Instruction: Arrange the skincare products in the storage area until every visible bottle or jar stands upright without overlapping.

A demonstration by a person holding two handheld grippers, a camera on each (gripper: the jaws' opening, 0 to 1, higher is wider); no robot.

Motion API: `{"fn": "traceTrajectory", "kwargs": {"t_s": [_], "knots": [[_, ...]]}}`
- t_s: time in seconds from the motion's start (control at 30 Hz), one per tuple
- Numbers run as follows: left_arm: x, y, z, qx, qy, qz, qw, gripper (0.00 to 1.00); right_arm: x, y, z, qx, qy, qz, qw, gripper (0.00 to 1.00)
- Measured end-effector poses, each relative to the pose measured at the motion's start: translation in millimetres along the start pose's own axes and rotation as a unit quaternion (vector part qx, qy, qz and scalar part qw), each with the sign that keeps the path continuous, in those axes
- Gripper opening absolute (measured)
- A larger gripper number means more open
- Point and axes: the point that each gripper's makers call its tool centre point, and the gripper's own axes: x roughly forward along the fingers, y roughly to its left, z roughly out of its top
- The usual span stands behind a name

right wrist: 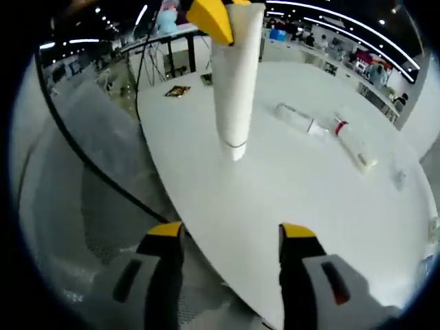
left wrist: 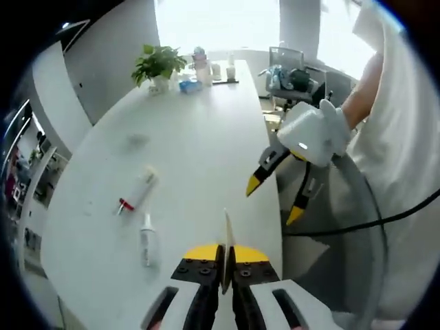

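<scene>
My left gripper [left wrist: 225, 253] is shut on the flat end of a white tube [left wrist: 227, 230]. In the right gripper view that tube [right wrist: 234, 82] hangs cap-down above the white table [right wrist: 289, 206], under the left gripper's yellow tip [right wrist: 210, 17]. My right gripper [right wrist: 230, 234] is open and holds nothing. It hovers at the table's edge, and the left gripper view shows it [left wrist: 275, 199] to the right. Two products lie flat on the table: a clear small bottle [left wrist: 146, 237] [right wrist: 295, 118] and a white tube with a red band [left wrist: 137, 192] [right wrist: 354, 144].
A potted plant [left wrist: 158, 65] and several small bottles and boxes [left wrist: 203, 69] stand at the table's far end. An office chair [left wrist: 292, 79] sits beyond the table's right side. A person's sleeve [left wrist: 392, 103] is behind the right gripper. A small card [right wrist: 177, 90] lies near the table edge.
</scene>
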Motion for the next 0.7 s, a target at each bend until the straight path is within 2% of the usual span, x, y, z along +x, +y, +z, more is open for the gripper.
{"fn": "traceTrajectory", "kwargs": {"t_s": [0.17,0.6,0.7], "knots": [[-11,21.5,4.7,-0.001,0.005,0.002,1.0000,0.04,1,-5,-4.0,0.021,0.007,-0.010,0.9997,0.61],[-21,72.6,20.7,0.022,0.013,0.011,0.9996,0.03,0,-12,-3.6,0.025,0.004,-0.027,0.9993,0.58],[-25,91.1,22.7,0.022,0.016,0.019,0.9994,0.03,0,-12,-4.2,0.026,0.005,-0.027,0.9993,0.58]]}}
